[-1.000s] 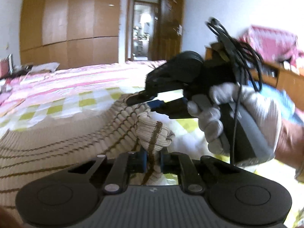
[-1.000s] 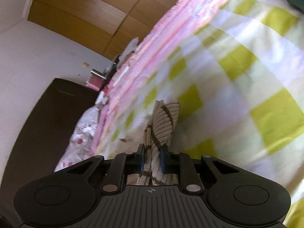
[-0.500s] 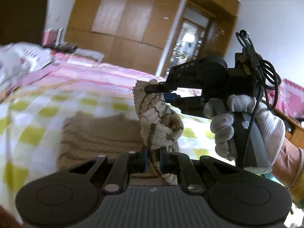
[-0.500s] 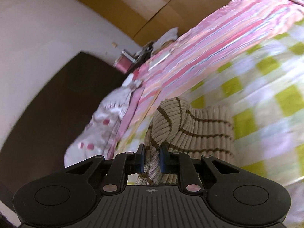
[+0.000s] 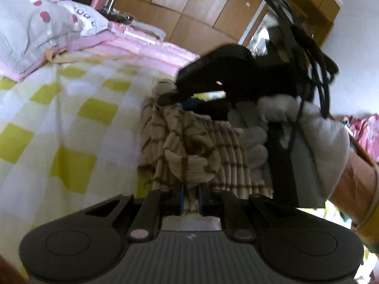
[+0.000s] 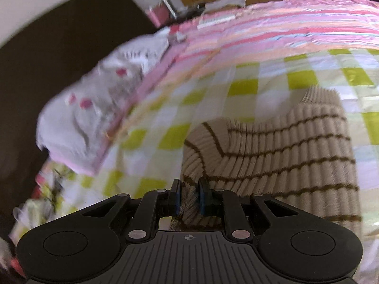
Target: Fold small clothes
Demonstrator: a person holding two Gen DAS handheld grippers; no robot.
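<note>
Lay across a bed (image 5: 71, 108) covered by a yellow-and-white checked sheet (image 6: 241, 87): one beige ribbed sweater (image 6: 284, 156) with thin brown stripes, partly lifted, its right part spread flat on the checks. Clamped a bunched fold of that sweater near its edge: left gripper (image 5: 190, 194), blue pads pressed tight on the knit. Clamped another fold of the same sweater farther off and higher up: right gripper (image 5: 173, 98), seen from the left camera as a black body with a tangle of black cable (image 5: 315, 54) above it, held by a white-gloved hand (image 5: 296, 137). Seen again from its own camera: right gripper (image 6: 189, 198), pads closed on a thin wad of the knit. Blocked much of the far right side of the left view: that glove and the black tool. Stacked along the far side of the bed: pink striped bedding (image 6: 284, 21). Sat at the far left: one white pillow (image 5: 30, 28) with red spots, on a pink edge. Stood behind: wooden wardrobe (image 5: 201, 7) and a dark headboard (image 6: 47, 54). Counted: two grippers, one sweater, one pillow.
</note>
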